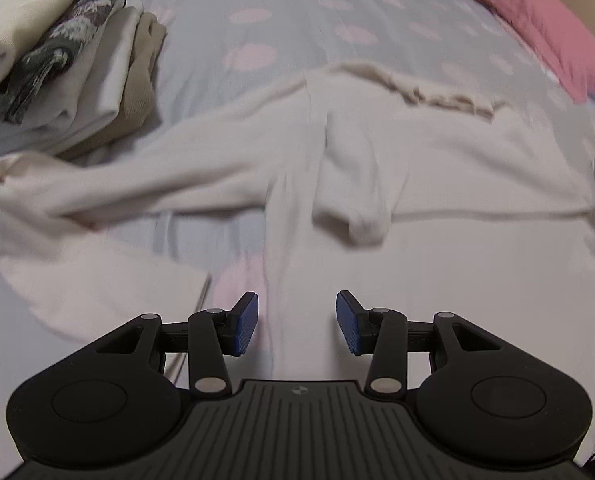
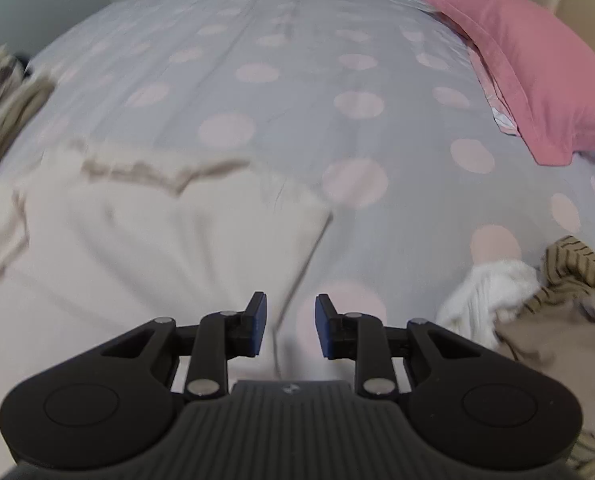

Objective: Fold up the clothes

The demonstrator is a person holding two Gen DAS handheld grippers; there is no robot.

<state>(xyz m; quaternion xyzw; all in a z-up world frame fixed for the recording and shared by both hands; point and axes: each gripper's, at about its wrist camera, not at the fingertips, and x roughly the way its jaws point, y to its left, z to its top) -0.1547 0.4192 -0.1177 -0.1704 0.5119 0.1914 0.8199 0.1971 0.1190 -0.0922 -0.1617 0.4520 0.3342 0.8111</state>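
Observation:
A cream long-sleeved sweater (image 1: 437, 168) lies spread on the bed, one sleeve folded across its middle and the other sleeve (image 1: 77, 200) trailing out to the left. My left gripper (image 1: 297, 324) is open and empty, hovering over the sweater's near part. In the right wrist view the sweater (image 2: 137, 240) fills the left half, with its right side edge running down between my fingers. My right gripper (image 2: 290, 326) is open and empty just above that edge.
The bed has a grey cover with pink dots (image 2: 297, 80). A stack of folded clothes (image 1: 57, 60) sits at the far left. A pink pillow (image 2: 537, 72) lies at the far right. A heap of unfolded clothes (image 2: 537, 304) lies at the near right.

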